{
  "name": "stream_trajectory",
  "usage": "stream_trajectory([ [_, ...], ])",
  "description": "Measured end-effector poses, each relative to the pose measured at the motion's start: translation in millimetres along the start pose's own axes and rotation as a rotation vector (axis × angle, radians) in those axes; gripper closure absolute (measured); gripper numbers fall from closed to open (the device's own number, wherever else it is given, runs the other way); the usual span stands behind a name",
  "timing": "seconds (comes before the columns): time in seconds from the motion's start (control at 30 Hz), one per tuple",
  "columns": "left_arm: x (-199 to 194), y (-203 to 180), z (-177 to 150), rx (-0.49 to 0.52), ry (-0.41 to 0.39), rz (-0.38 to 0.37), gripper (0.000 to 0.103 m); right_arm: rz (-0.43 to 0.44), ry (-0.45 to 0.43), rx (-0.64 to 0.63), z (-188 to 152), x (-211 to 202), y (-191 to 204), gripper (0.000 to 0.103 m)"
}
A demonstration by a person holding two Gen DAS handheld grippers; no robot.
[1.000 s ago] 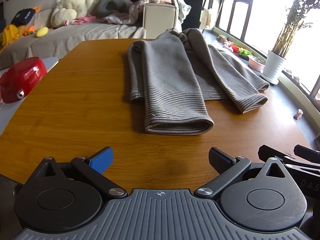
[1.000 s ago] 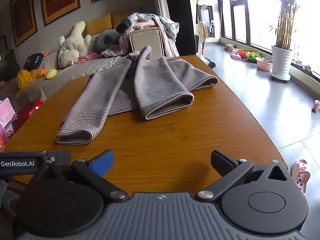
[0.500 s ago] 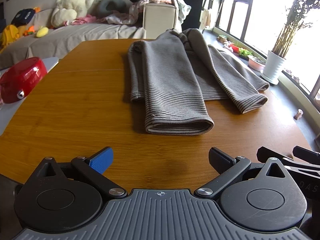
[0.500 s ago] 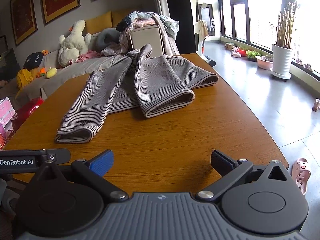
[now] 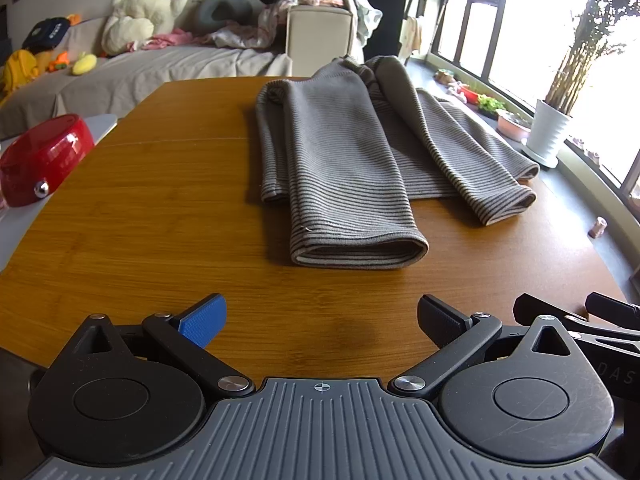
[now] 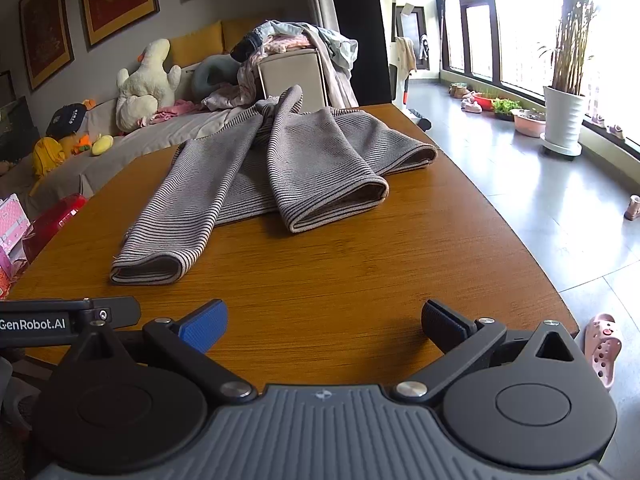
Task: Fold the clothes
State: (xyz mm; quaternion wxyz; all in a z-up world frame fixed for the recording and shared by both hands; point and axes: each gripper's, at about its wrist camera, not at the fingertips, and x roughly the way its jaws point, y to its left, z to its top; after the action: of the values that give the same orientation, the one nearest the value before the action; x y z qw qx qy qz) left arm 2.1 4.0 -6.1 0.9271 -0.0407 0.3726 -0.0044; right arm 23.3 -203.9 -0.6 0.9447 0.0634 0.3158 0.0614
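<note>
While our left gripper [image 5: 320, 322] and right gripper [image 6: 324, 322] hover low in the frame, fingers spread wide and holding nothing, the striped grey garment [image 5: 344, 160] lies centre frame on the wooden table [image 5: 140, 208], both sleeves stretched toward us. A red helmet [image 5: 38, 160] sits at the left edge, well apart.
</note>
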Motion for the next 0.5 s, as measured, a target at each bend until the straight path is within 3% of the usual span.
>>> stream_trajectory([
  [0.5,-0.4,-0.5,-0.7,0.003,0.000,0.001,0.000,0.000,0.000,0.001,-0.2,-0.6,-0.9,0.000],
])
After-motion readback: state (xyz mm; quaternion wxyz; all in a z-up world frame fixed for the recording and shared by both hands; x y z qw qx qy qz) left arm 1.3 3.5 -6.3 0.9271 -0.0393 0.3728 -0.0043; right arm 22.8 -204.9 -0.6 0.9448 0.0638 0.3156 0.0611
